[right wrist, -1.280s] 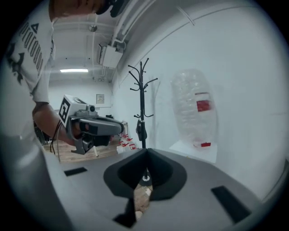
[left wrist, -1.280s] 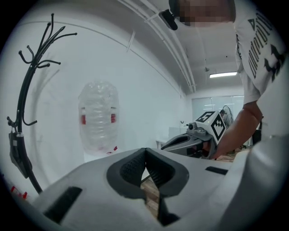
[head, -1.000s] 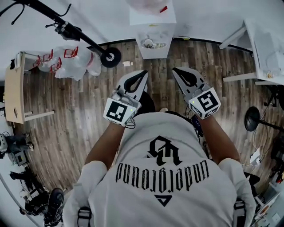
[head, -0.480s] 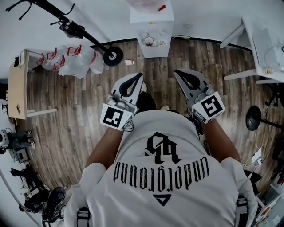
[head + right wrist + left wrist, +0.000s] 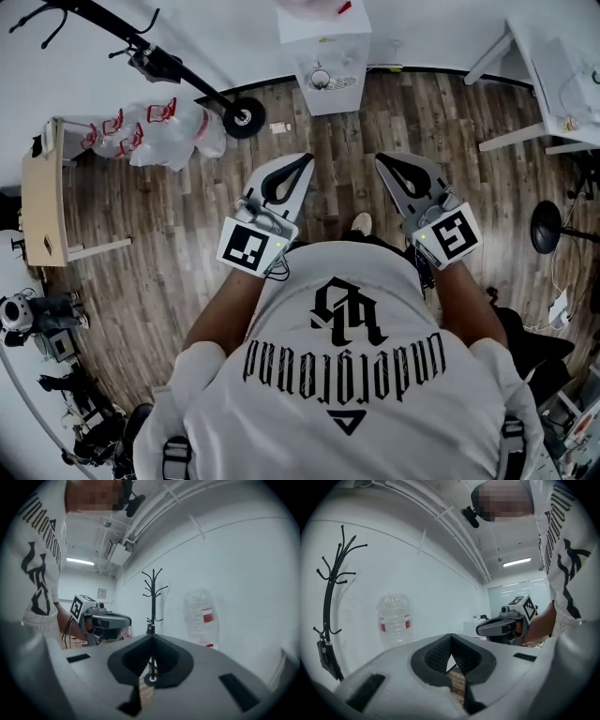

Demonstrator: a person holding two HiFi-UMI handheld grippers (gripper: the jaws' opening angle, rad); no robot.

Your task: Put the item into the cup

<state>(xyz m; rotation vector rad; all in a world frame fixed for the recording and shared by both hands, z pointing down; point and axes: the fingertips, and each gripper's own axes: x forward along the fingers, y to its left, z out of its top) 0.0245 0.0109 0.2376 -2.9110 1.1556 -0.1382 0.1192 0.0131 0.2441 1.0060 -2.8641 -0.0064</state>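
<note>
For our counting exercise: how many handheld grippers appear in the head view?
2. The left gripper is left of centre and the right gripper is right of centre. They are held apart, side by side, over the wooden floor. None seems hidden.

A wood-plank floor (image 5: 141,253) meets white walls (image 5: 417,573), with a black coat stand (image 5: 153,597) and a ceiling strip light (image 5: 516,562).

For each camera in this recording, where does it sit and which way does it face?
Head view: on the head, facing steeply down at the wood floor; shirt, forearms, left gripper and right gripper show.
Left gripper view: along its shut fingers toward the wall; shirt shows.
Right gripper view: likewise; shirt shows.
Shared: both gripper views show the water bottle and coat rack.
</note>
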